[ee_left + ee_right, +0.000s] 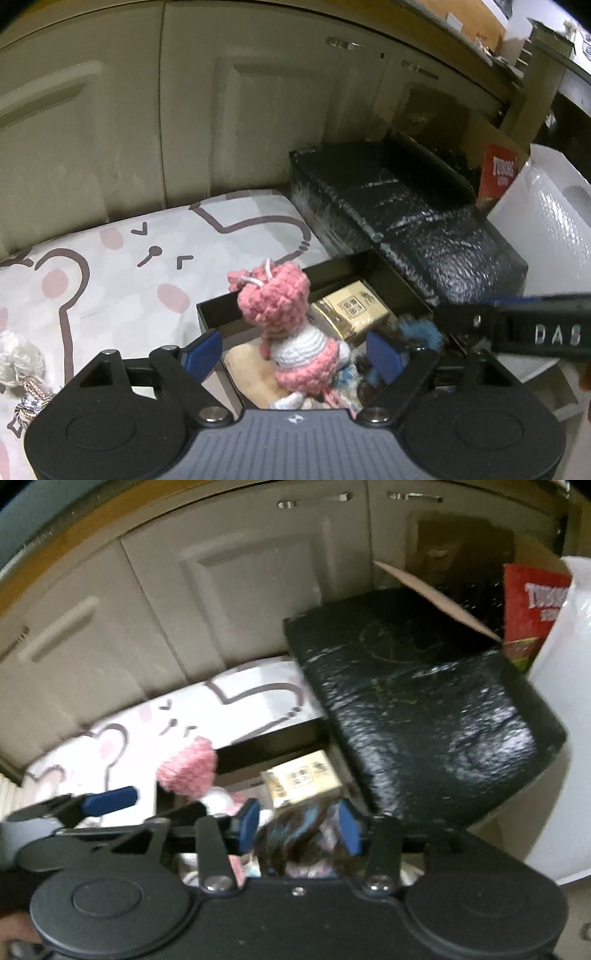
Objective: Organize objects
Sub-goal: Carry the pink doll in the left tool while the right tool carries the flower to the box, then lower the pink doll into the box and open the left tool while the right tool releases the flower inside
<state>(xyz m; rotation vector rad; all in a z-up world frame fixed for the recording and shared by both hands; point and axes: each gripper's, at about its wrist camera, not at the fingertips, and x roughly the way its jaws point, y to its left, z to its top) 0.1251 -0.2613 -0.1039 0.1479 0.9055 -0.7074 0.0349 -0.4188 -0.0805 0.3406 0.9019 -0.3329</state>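
Cream cupboard doors (184,122) close off the back of the scene, and below them a sheet printed with cartoon bears (122,280) covers the surface where an open black box (212,314) sits beside its glossy black lid (406,221).

Starting at the left gripper (293,356): its blue pads stand spread, with the pink crocheted doll (284,325) between them but touched by neither. The doll stands roughly upright in the box, its long axis running up and away from the fingers, head leaning toward the sheet. Just beyond it lies a gold packet (351,310).

The right gripper (299,827) also stands parted, though narrower, directly over a dark, blue-streaked furry thing (295,834) in the same box; blur makes it hard to say whether the pads brush it, but they do not seem to pinch.

The left hand is clearly the nearer to the doll. Off to the left on the sheet lies a pale tasselled trinket (22,373), probably still to be stowed.
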